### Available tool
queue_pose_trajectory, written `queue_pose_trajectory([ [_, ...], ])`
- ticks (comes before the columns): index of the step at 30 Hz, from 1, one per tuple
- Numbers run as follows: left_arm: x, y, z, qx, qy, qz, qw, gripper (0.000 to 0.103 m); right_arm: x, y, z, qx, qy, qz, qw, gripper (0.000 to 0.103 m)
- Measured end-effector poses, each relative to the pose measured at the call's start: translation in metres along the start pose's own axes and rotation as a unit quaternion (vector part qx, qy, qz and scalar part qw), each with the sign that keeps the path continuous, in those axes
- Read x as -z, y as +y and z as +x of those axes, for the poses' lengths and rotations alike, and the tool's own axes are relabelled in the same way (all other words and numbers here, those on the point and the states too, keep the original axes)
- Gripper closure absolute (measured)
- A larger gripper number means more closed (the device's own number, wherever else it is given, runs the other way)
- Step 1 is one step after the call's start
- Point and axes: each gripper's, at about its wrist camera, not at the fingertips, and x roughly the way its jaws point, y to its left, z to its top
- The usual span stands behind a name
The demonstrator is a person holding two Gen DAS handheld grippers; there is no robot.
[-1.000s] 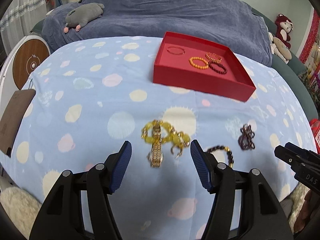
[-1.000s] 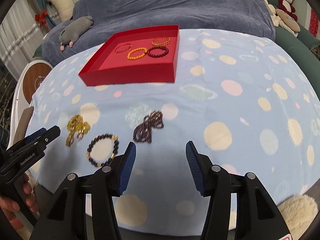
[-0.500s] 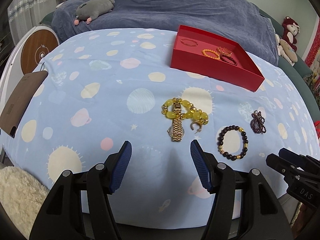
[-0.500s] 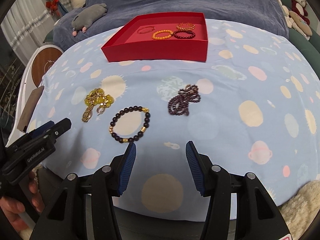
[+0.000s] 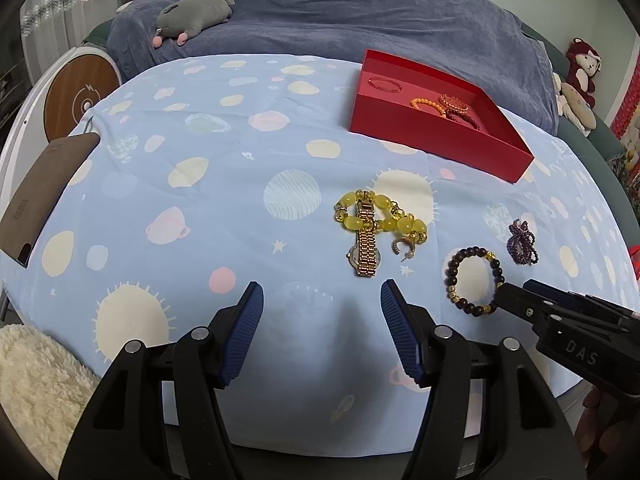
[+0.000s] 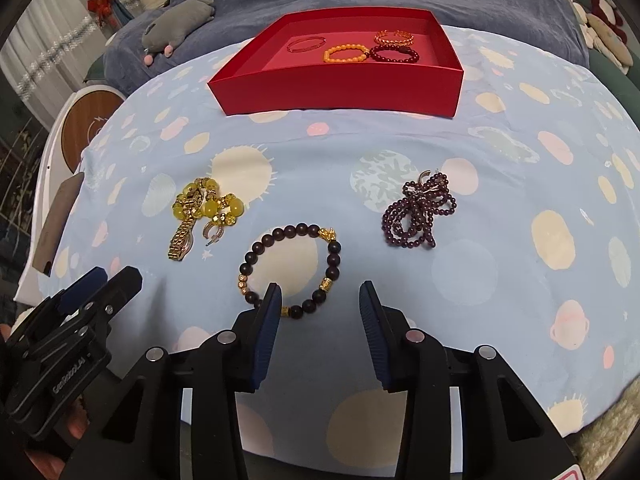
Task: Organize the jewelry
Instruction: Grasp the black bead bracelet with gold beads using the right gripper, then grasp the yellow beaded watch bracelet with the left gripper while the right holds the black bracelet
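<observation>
A red tray (image 5: 432,136) (image 6: 340,88) at the back of the table holds several bracelets. On the blue cloth lie a yellow bead bracelet (image 5: 380,216) (image 6: 208,204) tangled with a gold watch (image 5: 364,246) (image 6: 182,238), a dark bead bracelet (image 5: 474,280) (image 6: 292,270) and a purple bead strand (image 5: 522,240) (image 6: 418,216). My left gripper (image 5: 322,308) is open and empty, just short of the watch. My right gripper (image 6: 320,302) is open and empty, over the near edge of the dark bracelet.
A blue-covered sofa (image 5: 340,12) with a grey plush toy (image 5: 192,12) stands behind the table. A brown flat object (image 5: 36,196) lies at the table's left edge. A white fluffy rug (image 5: 32,380) is below left.
Both grippers have pulled back and risen, so more of the table shows. The right gripper has shifted toward the dark bead bracelet. No jewelry has moved.
</observation>
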Motion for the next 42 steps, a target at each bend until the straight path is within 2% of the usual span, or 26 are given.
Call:
queue_pose_trajectory([
  [13, 0.001, 0.002, 0.008, -0.008, 0.008, -0.007, 0.9999, 0.045, -0.003, -0.008, 0.011, 0.003, 0.006, 0.016, 1.0, 0.065],
  [15, 0.001, 0.003, 0.009, -0.009, 0.009, -0.008, 0.9999, 0.045, -0.006, -0.006, 0.013, 0.003, 0.007, 0.014, 1.0, 0.073],
  [19, 0.0, 0.003, 0.012, -0.01, 0.013, -0.01, 0.9998, 0.045, -0.01, 0.001, 0.019, 0.015, 0.005, -0.002, 1.0, 0.078],
  [24, -0.005, 0.005, 0.015, -0.011, 0.012, -0.014, 0.9998, 0.045, -0.006, -0.001, 0.018, 0.028, 0.0, -0.019, 0.999, 0.095],
  [32, -0.024, 0.009, 0.029, -0.008, 0.007, -0.018, 0.9998, 0.045, 0.008, -0.012, 0.009, 0.021, 0.002, -0.016, 1.0, 0.096],
  [42, -0.049, -0.002, 0.054, 0.024, 0.017, -0.04, 0.9988, 0.057, 0.006, -0.015, 0.009, 0.01, 0.007, -0.007, 1.0, 0.096],
])
